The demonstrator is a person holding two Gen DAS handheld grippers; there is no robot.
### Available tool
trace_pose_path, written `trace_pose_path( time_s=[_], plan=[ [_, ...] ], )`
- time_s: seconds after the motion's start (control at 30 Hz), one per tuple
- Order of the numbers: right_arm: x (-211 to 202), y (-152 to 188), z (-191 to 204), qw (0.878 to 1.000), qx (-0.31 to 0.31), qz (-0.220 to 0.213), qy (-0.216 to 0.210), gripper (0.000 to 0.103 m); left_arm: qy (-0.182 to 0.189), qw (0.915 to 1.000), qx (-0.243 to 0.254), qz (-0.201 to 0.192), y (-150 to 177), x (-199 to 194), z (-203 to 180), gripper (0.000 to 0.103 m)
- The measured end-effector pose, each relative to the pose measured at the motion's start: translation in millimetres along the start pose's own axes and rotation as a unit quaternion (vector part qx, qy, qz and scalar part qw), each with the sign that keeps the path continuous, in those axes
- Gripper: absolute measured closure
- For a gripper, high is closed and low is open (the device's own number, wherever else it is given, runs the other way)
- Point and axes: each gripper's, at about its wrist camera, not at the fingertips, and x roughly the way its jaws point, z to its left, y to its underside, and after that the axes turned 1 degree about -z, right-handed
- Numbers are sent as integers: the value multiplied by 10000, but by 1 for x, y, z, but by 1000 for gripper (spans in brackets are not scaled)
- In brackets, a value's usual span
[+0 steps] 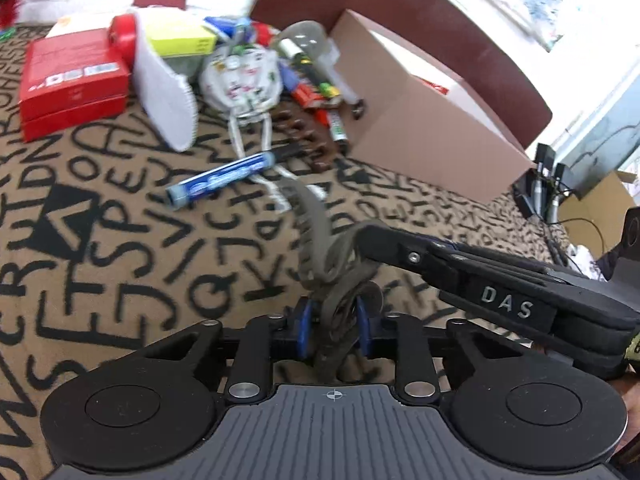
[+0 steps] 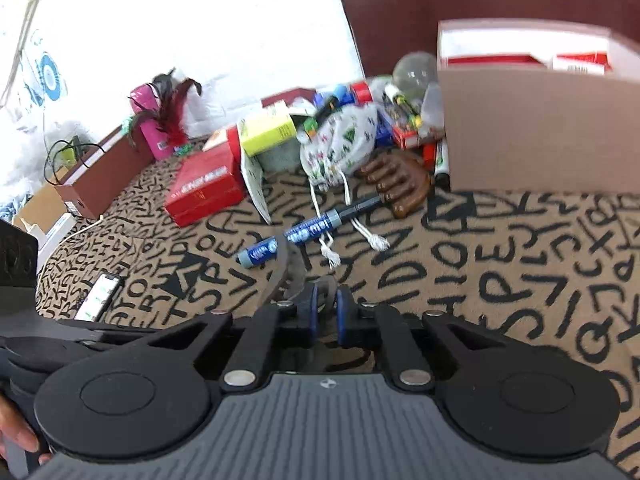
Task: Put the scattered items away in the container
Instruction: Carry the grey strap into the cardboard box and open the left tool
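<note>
A grey toothed hair clip [image 1: 316, 216] hangs above the letter-patterned cloth. My left gripper [image 1: 334, 316] is shut on its lower end, which sits between the blue pads. My right gripper [image 1: 362, 240] reaches in from the right and pinches the clip's upper part. In the right wrist view the clip [image 2: 282, 268] curves up to the left, with a grey piece pinched in my right gripper [image 2: 326, 308]. The cardboard box [image 1: 420, 140] [image 2: 540, 132] stands open at the back right. A blue marker [image 1: 224, 176] [image 2: 308, 228] lies on the cloth ahead.
A pile lies beyond the marker: a printed drawstring pouch [image 2: 340, 140], a brown hair claw [image 2: 400, 184], a red box [image 2: 204, 188], a yellow-green box [image 2: 268, 128], a light bulb [image 2: 414, 68] and several pens. A phone [image 2: 98, 296] lies near the cloth's left edge.
</note>
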Motion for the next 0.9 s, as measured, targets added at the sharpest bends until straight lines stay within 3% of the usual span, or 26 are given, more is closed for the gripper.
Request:
trace_pose_path(
  time_s=[0.13,0.43,0.67,0.9],
  plan=[
    [-12,-9,9,9990,-342,-199,184,98,21,9995,245,-181,-7,-1,-21,88],
    [-48,-44,-9,9949,-411,-812,445,98,406,9955,614,-599,-49,1,-66,88],
    [-77,-105,-29,9862,-665,-1321,745,98,698,9879,781,-1140,-107,10,-109,88],
    [-74,-170,-56,9800,-764,-1552,989,98,747,9846,823,-1350,-168,38,-134,87]
  ],
)
